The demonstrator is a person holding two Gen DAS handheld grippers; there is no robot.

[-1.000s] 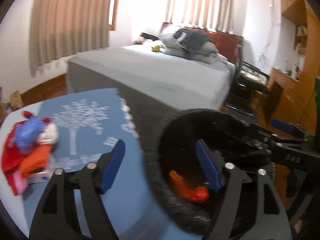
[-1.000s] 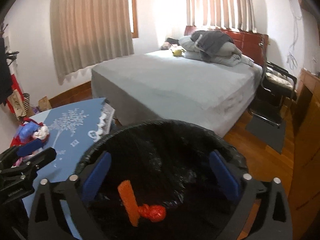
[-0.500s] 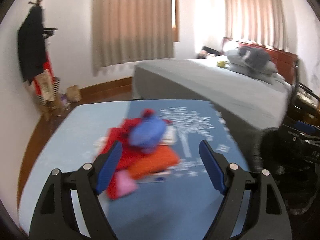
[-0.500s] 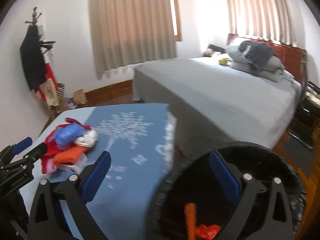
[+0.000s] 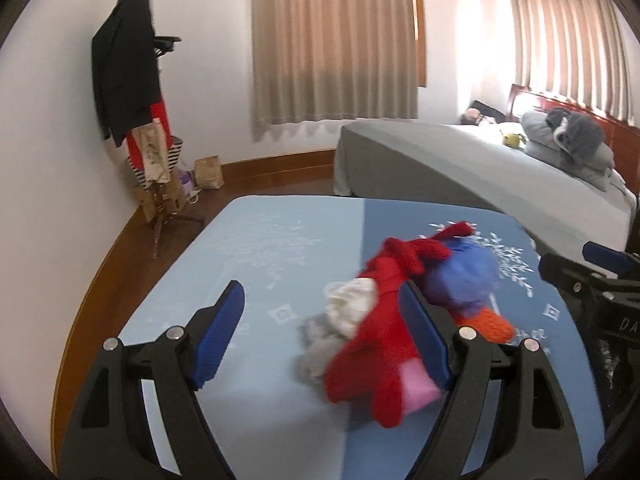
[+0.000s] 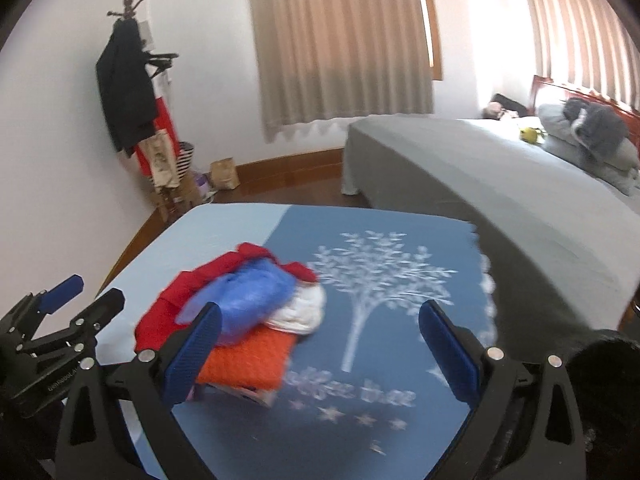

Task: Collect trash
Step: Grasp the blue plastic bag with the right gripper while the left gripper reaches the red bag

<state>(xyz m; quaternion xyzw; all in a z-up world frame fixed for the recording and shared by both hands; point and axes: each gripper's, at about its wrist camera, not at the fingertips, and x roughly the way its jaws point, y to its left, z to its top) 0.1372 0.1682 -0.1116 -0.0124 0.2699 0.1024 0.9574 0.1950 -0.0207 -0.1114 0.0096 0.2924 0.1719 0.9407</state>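
Setting: a bedroom; a desk (image 6: 224,232) under a blue cloth with a white tree print stands near a bed (image 6: 500,176), with a coat stand (image 5: 136,92) by the wall.
Trash pile: a loose heap (image 6: 240,316) on the desk, made up of a red piece (image 5: 380,344), a blue crumpled piece (image 5: 464,280), an orange piece (image 6: 248,360), a white wad (image 6: 300,312) and something pink (image 5: 416,390) (materials too blurred to name).
Left claw: the left claw (image 5: 324,344) has its blue pads wide apart and holds nothing; in its own view the red piece and the white wad lie between the pads, at the heap's near edge.
Right claw: the right claw (image 6: 320,356) is likewise spread apart and empty, hanging above the printed cloth just beside the heap.
Bin: a dark, black-lined rim (image 6: 604,364) shows at the lower right of the right wrist view, off the desk's edge (its contents cannot be seen here).
Progress: judged partial at best; the whole heap seen on the desk is yet to be collected.
Step in hand: most likely a reach by the left claw for one piece of the heap.
Remaining: grip a piece, carry it to the bin, release, and repeat for each piece.
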